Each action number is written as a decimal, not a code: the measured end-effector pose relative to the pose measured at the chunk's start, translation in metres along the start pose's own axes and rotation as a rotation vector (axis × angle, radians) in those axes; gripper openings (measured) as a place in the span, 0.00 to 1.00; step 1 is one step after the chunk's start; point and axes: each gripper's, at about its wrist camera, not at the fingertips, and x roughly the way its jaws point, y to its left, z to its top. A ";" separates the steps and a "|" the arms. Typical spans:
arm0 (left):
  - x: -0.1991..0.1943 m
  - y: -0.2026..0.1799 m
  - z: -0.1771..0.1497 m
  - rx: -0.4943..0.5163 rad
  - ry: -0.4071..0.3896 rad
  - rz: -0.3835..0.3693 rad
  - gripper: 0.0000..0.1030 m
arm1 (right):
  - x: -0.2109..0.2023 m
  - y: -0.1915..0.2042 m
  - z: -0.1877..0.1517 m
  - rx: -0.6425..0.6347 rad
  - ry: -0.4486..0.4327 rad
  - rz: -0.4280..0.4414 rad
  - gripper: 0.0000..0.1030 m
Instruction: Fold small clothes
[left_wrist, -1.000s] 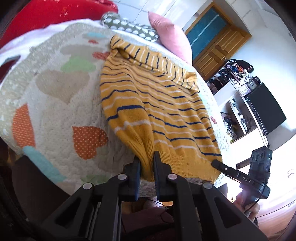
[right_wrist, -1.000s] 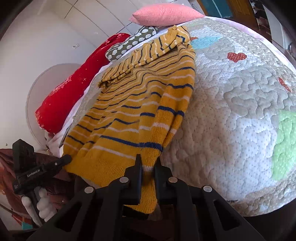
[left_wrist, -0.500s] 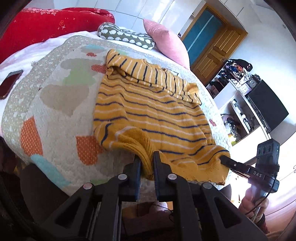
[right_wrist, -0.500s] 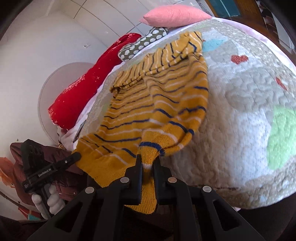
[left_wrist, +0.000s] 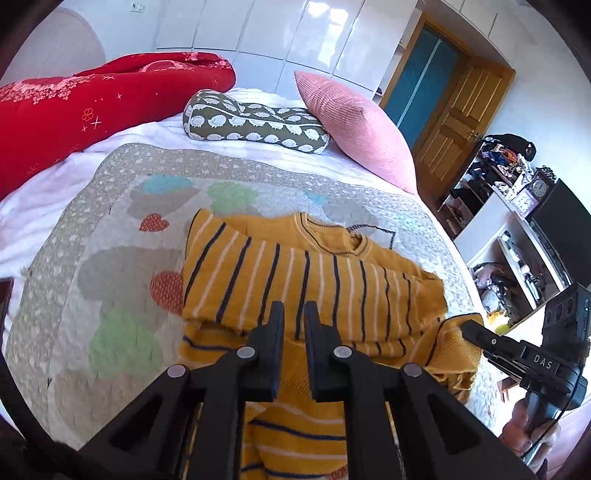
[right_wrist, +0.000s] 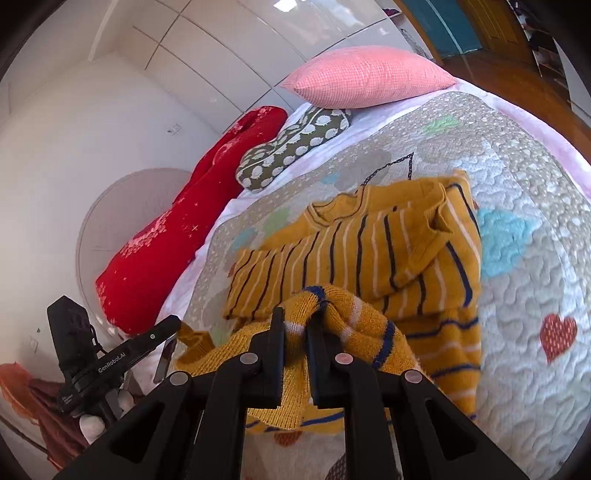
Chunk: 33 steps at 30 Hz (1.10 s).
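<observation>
A mustard-yellow knit sweater (left_wrist: 314, 280) with navy and white stripes lies on the quilted bedspread (left_wrist: 110, 266), sleeves folded across its chest. It also shows in the right wrist view (right_wrist: 369, 254). My left gripper (left_wrist: 293, 314) is shut on the sweater's bottom hem, lifted over the body. My right gripper (right_wrist: 295, 321) is shut on the other hem corner (right_wrist: 332, 299), which bunches above the fingers. The right gripper (left_wrist: 517, 354) shows at the right of the left wrist view, the left gripper (right_wrist: 110, 358) at the left of the right wrist view.
A pink pillow (left_wrist: 354, 125), a green patterned bolster (left_wrist: 255, 125) and a red blanket (left_wrist: 92, 107) lie at the bed's head. A dark phone (left_wrist: 4, 295) sits near the left edge. Shelves (left_wrist: 517, 206) and a wooden door (left_wrist: 458, 125) stand to the right.
Both grippers have lifted the hem and carried it forward toward the collar. The sweater's lower half now doubles over its upper half, and the pillows have come into view.
</observation>
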 end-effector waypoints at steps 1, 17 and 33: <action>0.016 -0.003 0.011 0.014 0.009 0.024 0.10 | 0.011 -0.006 0.011 0.024 0.006 -0.008 0.10; 0.067 0.041 -0.019 0.074 0.200 0.025 0.47 | 0.069 -0.065 0.060 0.091 0.022 -0.104 0.60; 0.068 0.012 -0.038 0.167 0.194 0.093 0.12 | 0.119 0.004 0.043 -0.574 0.029 -0.409 0.15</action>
